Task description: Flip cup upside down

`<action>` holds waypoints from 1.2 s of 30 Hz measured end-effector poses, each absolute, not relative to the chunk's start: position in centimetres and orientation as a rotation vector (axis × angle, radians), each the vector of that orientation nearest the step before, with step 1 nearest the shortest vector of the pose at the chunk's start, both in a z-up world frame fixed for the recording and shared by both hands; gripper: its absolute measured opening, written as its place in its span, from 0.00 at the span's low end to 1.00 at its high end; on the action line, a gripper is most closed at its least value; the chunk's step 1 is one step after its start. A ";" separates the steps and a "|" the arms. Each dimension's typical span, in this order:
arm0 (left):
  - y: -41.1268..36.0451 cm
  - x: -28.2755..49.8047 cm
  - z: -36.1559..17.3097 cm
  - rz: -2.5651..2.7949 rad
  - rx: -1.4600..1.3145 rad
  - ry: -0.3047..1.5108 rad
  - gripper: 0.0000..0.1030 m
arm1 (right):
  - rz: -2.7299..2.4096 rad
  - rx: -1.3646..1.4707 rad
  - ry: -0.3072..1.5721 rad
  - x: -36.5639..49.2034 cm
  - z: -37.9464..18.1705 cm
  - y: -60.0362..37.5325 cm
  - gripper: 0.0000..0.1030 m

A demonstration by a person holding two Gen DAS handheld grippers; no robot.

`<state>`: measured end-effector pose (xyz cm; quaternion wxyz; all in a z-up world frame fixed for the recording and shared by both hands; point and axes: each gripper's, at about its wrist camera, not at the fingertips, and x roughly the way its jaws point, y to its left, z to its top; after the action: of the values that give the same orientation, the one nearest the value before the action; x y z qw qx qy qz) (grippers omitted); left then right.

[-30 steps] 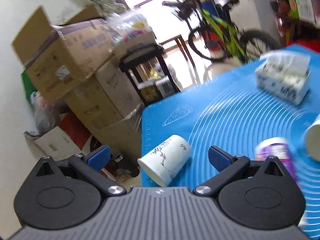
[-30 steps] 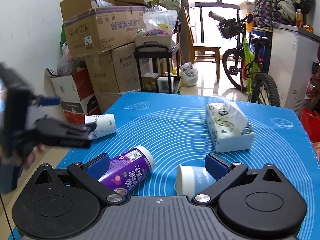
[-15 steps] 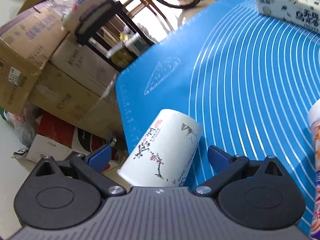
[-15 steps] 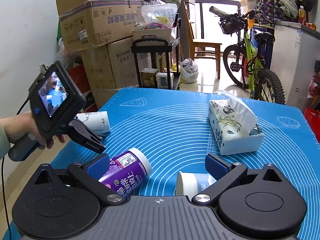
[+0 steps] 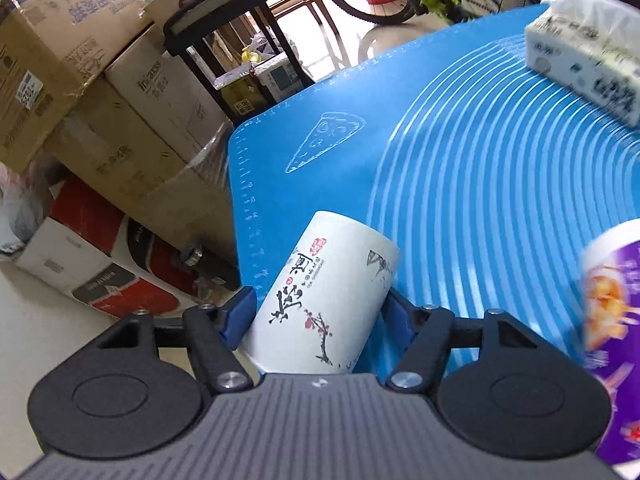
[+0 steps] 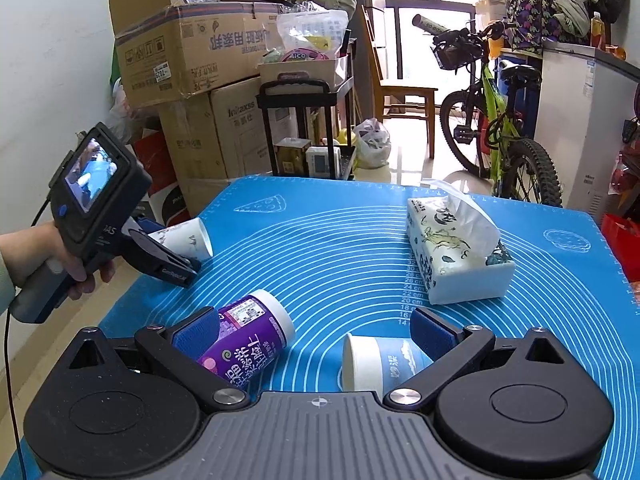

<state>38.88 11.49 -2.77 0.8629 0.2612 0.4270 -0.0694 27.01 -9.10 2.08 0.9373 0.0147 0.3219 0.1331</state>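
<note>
While sideways in left gripper (image 5: 320,312), calligraphy-printed cup (image 5: 324,300), red seal.

Tissue box (image 6: 456,254) on the blue mat (image 6: 340,240); cardboard boxes (image 6: 192,60), black cart (image 6: 306,128), green bicycle (image 6: 504,120) behind.

A lived-in home room doubling as storage: stacked cardboard boxes (image 6: 192,52) fill the upper left of the right wrist view, a green bicycle (image 6: 500,128) leans at right beside a white cabinet (image 6: 588,128), and a wooden chair (image 6: 400,96) stands before a bright window at top centre. A black cart (image 6: 308,128) holds household odds and ends. In the foreground, a blue baking mat (image 6: 360,248) carries a tissue box (image 6: 448,256).
</note>
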 end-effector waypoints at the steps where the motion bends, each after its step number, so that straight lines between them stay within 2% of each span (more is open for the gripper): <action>1: 11.4 38.4 -2.4 -0.156 0.541 0.892 0.67 | 0.272 0.029 0.656 26.8 2.2 -9.1 0.98; 14: 7.4 28.5 3.5 -0.191 0.660 0.780 0.67 | 0.246 0.019 0.608 21.1 4.6 -12.2 0.98; 20: 3.6 22.2 4.2 -0.257 0.688 0.741 0.67 | 0.236 0.027 0.607 16.9 5.1 -15.0 0.98; 27: -0.9 17.0 2.7 -0.308 0.638 0.751 0.68 | 0.215 0.011 0.611 11.7 4.8 -18.2 0.98; 36: -5.6 16.1 -2.8 -0.325 0.614 0.892 0.68 | 0.160 0.035 0.647 8.2 2.6 -22.0 0.98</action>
<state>16.08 -5.56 -2.81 0.8445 0.2908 0.4226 -0.1540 8.16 -22.02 2.59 0.9448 0.0172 0.3176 0.0788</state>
